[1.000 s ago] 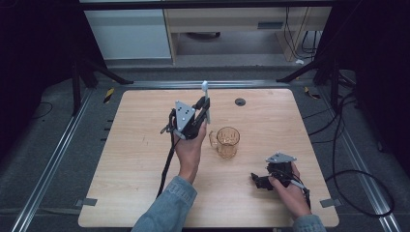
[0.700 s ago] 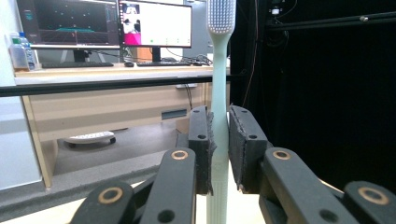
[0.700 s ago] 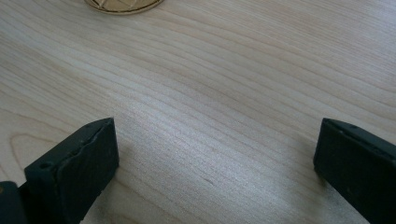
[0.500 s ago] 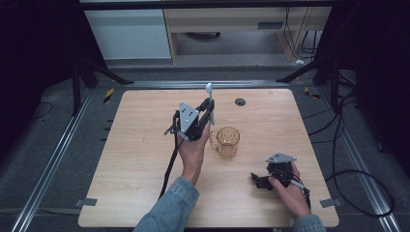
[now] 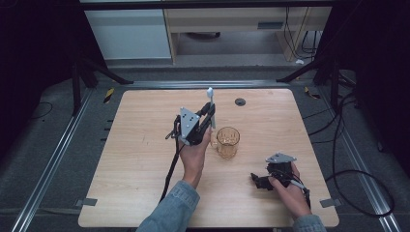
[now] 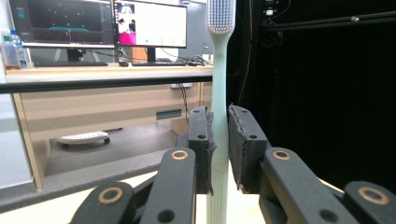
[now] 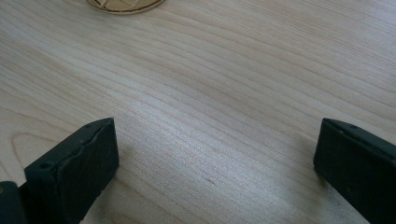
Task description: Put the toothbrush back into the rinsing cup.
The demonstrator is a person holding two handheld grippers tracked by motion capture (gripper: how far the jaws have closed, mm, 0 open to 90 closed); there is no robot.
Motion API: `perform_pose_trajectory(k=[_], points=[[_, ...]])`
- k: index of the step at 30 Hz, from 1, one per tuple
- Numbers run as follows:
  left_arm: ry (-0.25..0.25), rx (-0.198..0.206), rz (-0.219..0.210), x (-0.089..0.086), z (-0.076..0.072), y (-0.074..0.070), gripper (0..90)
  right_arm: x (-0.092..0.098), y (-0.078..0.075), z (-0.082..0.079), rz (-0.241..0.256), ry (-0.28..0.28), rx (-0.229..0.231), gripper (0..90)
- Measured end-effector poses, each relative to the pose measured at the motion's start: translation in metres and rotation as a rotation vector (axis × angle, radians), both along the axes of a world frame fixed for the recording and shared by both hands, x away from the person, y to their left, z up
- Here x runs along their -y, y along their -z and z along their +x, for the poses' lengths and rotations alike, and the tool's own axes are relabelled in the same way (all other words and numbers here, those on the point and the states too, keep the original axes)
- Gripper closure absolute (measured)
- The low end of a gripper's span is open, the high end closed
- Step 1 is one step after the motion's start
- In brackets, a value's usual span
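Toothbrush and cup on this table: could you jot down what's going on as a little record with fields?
Held item: toothbrush, upright, bristle head on top
Holder: left gripper, jaws shut on the handle
Cup: amber glass cup, standing on the table just right of the left gripper
Right gripper: right gripper, jaws wide open, low over bare wood
Other: small dark disc near the far edge

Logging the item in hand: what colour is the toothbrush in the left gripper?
Pale mint green, with whitish bristles; the toothbrush shows best in the left gripper view.
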State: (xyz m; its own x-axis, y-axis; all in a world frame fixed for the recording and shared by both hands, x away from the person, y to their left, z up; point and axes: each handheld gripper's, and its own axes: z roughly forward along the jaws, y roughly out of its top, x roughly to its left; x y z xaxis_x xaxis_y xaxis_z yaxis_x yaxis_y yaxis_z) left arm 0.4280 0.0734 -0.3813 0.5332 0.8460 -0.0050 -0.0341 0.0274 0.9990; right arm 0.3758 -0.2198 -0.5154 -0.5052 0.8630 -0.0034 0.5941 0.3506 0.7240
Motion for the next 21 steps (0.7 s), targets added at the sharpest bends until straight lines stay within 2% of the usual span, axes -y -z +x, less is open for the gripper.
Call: perform_pose_trajectory(k=[6, 14, 21], points=[[-0.003, -0.012, -0.013, -0.001, 0.0, 0.009, 79.0, 0.0, 0.0, 0.0, 0.0, 0.0, 0.0, 0.4], [0.002, -0.022, 0.0, 0.004, -0.001, 0.018, 79.0, 0.0, 0.0, 0.0, 0.002, 0.0, -0.001, 0.4], [-0.004, -0.018, 0.01, 0.006, -0.001, 0.021, 79.0, 0.0, 0.0, 0.0, 0.0, -0.002, 0.0, 0.4]])
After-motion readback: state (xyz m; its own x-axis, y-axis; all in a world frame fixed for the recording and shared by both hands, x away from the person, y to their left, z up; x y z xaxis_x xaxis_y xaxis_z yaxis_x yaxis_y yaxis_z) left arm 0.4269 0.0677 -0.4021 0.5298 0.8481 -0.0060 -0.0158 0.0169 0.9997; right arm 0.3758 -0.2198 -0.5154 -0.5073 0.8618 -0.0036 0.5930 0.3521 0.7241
